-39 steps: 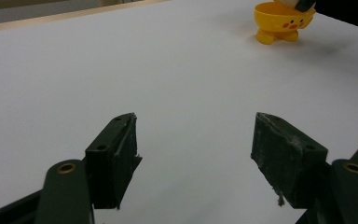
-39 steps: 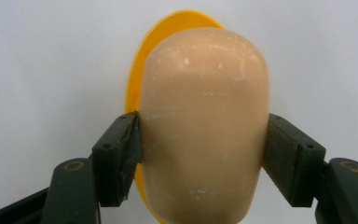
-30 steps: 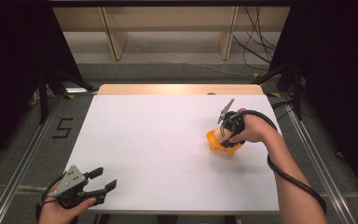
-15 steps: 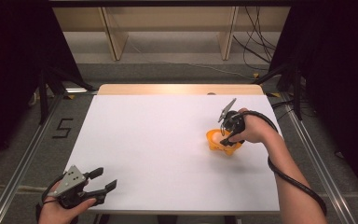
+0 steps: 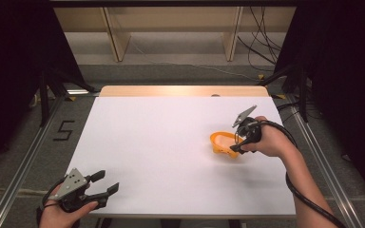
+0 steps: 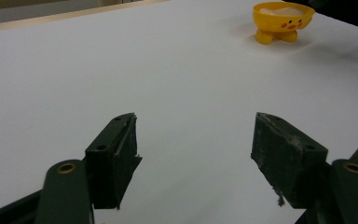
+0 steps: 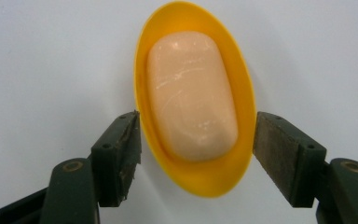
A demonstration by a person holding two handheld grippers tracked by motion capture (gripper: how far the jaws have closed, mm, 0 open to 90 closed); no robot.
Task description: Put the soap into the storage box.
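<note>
Centrally, yellow dish holding peach soap bar; right gripper jaws wide, straddling it; left gripper jaws wide

You see a peach soap lying flat in an upright yellow dish on the table's right half.
</note>
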